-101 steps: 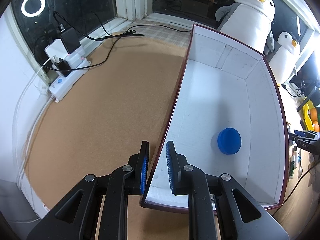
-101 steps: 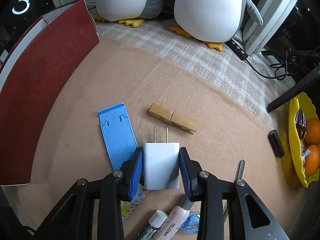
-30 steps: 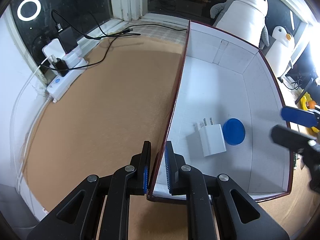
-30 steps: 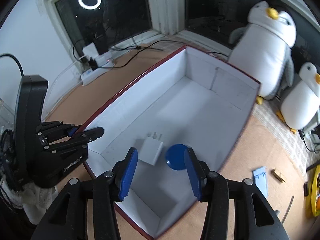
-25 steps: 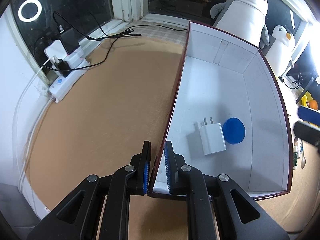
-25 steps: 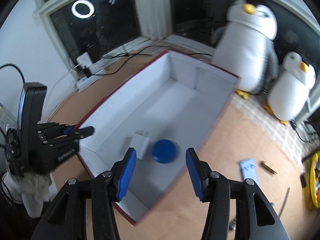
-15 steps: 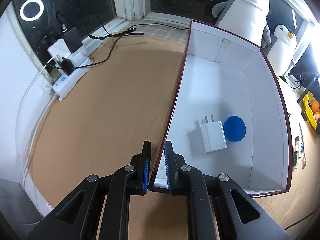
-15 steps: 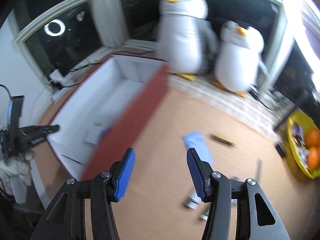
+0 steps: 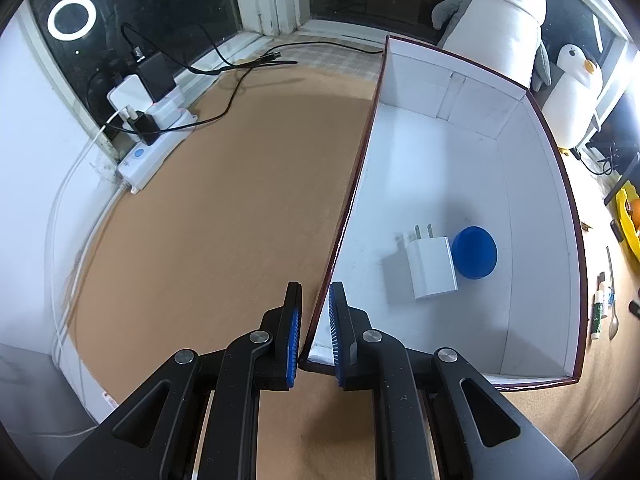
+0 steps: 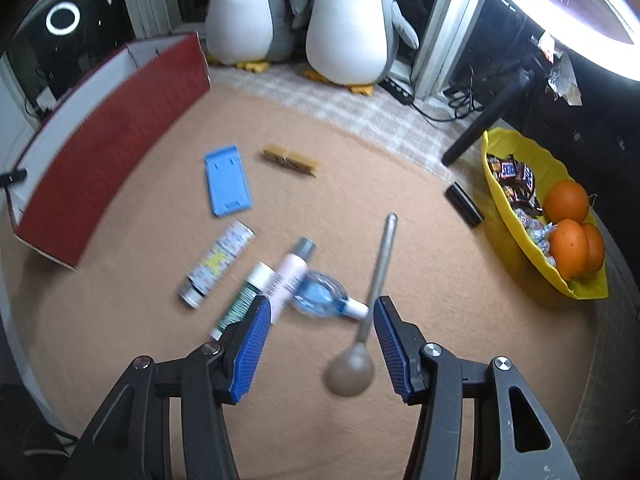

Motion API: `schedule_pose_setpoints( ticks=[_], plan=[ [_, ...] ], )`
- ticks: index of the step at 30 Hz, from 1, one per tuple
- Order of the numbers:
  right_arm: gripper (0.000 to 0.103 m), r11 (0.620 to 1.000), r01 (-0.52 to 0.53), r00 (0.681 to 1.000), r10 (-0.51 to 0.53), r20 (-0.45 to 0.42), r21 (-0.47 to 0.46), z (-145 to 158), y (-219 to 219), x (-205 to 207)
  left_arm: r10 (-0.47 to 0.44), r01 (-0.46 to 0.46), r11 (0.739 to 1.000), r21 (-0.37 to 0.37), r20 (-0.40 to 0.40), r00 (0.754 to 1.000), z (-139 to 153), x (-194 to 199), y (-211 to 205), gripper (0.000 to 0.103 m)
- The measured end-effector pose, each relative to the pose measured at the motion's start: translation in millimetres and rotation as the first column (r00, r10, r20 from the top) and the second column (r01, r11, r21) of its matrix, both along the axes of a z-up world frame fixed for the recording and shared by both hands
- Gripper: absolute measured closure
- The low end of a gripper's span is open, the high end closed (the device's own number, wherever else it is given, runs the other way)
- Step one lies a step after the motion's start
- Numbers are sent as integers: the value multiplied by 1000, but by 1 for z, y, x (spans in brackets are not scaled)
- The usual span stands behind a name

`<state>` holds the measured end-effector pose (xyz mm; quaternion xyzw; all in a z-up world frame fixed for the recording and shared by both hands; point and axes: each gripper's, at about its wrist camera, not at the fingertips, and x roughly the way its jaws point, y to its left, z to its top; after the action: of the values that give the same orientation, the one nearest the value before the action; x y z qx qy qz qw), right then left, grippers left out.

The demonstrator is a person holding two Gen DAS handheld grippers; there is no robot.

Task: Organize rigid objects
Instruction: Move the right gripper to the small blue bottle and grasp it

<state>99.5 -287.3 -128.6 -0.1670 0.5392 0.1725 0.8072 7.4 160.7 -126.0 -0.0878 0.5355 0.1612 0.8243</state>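
My left gripper (image 9: 314, 322) is shut on the near left wall of the red box (image 9: 352, 196) with a white inside. In the box lie a white charger (image 9: 432, 266) and a blue round lid (image 9: 475, 247). My right gripper (image 10: 320, 330) is open and empty above the brown mat. Under it lie a metal spoon (image 10: 374, 300), a clear blue bottle (image 10: 322, 296), a pink tube (image 10: 290, 274), a green tube (image 10: 244, 298) and a white patterned tube (image 10: 218, 262). Farther off are a blue phone stand (image 10: 227, 180) and a wooden clothespin (image 10: 290, 160). The box also shows at the left of the right wrist view (image 10: 104, 148).
A yellow bowl (image 10: 520, 236) with oranges and sweets stands at the right, a small black cylinder (image 10: 464, 204) beside it. Two plush penguins (image 10: 352, 24) sit at the back. A white power strip (image 9: 148, 152) with cables lies at the mat's left edge.
My right gripper has let go of the white charger into the box, then swung right, away from the box, over the loose items on the mat. My left gripper stays on the box wall.
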Motion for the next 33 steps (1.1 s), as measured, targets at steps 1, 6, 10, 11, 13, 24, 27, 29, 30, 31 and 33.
schedule_pose_setpoints(
  ticks=[1,6,10,11,13,24,27,29,30,31,33],
  plan=[
    [53,1000,-11,1000,11,-6,-14,-4,-2,1,2,-2,1000,0,-4,1000,0,0,0,91],
    [53,991,-100,995,97,-36,-93,-25,-2,1,8,-8,1000,16,-12,1000,-1,2,-1,91],
    [54,978,-167,985,161,-55,-128,-36,6,4,14,-13,1000,18,-19,1000,-3,4,0,91],
    [54,975,-180,983,174,-58,-132,-38,8,6,15,-15,1000,20,-20,1000,-3,4,0,91],
    [54,970,-200,979,193,-63,-136,-41,12,9,17,-17,1000,22,-23,1000,-4,5,0,91],
    [57,953,-255,965,240,-108,-162,-58,21,23,22,-22,1000,23,-28,999,-5,6,1,91],
    [61,956,-250,965,233,-122,-155,-61,20,26,21,-20,1000,23,-26,999,-5,6,1,91],
    [64,961,-242,966,225,-131,-137,-62,19,29,20,-19,1000,23,-24,1000,-5,7,1,91],
    [66,963,-238,966,221,-136,-125,-62,19,31,20,-19,1000,23,-24,1000,-5,7,2,91],
    [67,965,-236,966,219,-140,-116,-63,18,32,20,-19,1000,22,-23,1000,-5,7,2,91],
    [73,968,-229,965,213,-151,-98,-64,19,35,20,-19,1000,22,-23,1000,-5,7,2,91]
  ],
)
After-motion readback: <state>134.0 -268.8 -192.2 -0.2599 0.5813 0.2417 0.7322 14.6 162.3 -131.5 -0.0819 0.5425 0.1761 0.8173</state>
